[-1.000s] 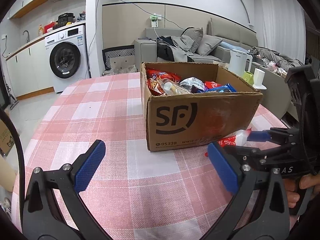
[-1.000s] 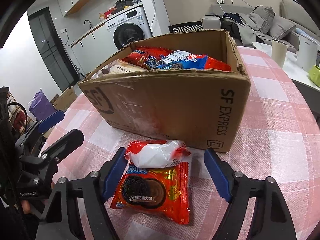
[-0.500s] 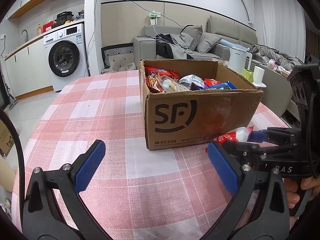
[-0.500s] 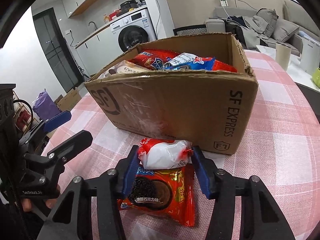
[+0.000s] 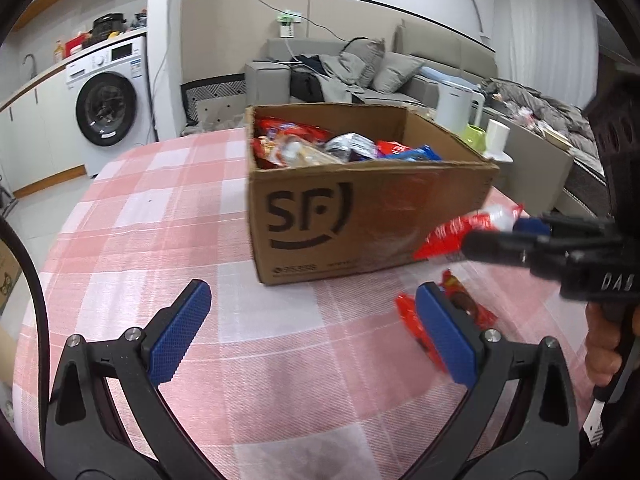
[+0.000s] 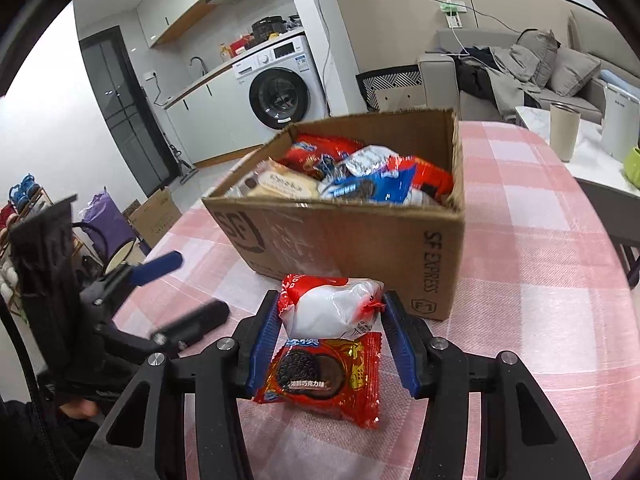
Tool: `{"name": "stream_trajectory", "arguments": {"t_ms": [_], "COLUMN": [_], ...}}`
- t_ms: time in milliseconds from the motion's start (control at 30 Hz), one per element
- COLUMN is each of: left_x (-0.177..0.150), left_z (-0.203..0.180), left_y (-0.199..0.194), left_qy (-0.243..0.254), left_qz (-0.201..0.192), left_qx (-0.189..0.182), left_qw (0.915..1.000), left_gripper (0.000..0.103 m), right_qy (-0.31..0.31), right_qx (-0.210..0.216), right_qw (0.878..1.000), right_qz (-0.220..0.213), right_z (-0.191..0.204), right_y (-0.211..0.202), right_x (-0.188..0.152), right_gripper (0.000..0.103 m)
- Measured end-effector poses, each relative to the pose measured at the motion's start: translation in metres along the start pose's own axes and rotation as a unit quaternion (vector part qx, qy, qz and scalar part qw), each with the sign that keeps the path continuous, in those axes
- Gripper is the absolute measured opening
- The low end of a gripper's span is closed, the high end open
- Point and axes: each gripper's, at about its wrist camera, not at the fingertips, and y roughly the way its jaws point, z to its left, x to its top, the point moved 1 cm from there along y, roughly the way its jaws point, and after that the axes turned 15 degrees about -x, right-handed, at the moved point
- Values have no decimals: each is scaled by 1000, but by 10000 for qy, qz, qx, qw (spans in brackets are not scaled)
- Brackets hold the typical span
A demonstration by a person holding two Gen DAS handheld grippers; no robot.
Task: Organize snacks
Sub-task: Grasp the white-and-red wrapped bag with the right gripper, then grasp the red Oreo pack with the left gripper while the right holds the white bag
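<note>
Surface: a round tabletop (image 5: pixel 168 216) covered by a pink-and-white checked cloth is seen.
Room: a white front-loading washing machine (image 6: pixel 280 88) under a kitchen counter and a grey sofa (image 5: pixel 384 68) heaped with cushions and clothes are seen behind.
Box: an open brown cardboard box printed "SF" (image 5: pixel 360 220) stands on the cloth, filled with mixed snack packets.
Right gripper (image 6: pixel 332 314): its blue pads are pressed against a white bun in a clear-and-red wrapper (image 6: pixel 330 306), held just above the cloth in front of the box.
Cookie packet: a red chocolate sandwich-cookie packet (image 6: pixel 324 376) lies flat on the cloth beneath the bun.
Left gripper (image 5: pixel 316 328): held wide open over bare cloth, nothing between its pads.
Change: a second ago the right gripper was spread around both packets on the cloth; the bun has since been clamped and lifted.
</note>
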Motion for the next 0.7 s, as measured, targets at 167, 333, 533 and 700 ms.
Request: {"name": "stream_trajectory", "arguments": {"t_ms": [167,333,533,700], "left_x": [-5,-10,-13,-15], "left_z": [-17,-27,-38,-46], "left_y": [12,25,36,40], "left_qy": [172,176,229,381], "left_qz": [277,535,702,754], "left_qx": [-165,-293,-346,-300], "left_qw": [9993,9980,9967,9960], "left_gripper": [102,102,102,102], "right_qy": [-60,-86,-209,-388], "right_qx": [-18,-76,-199,-314], "right_qw": [10000,9999,9992,9975], "right_qz": [-10,101,270,510], "right_z": [-9,-21,-32,-39], "right_y": [-14,-18,-15,-5], "right_x": [4,3,-5,-14], "right_gripper": [52,52,52,52]}}
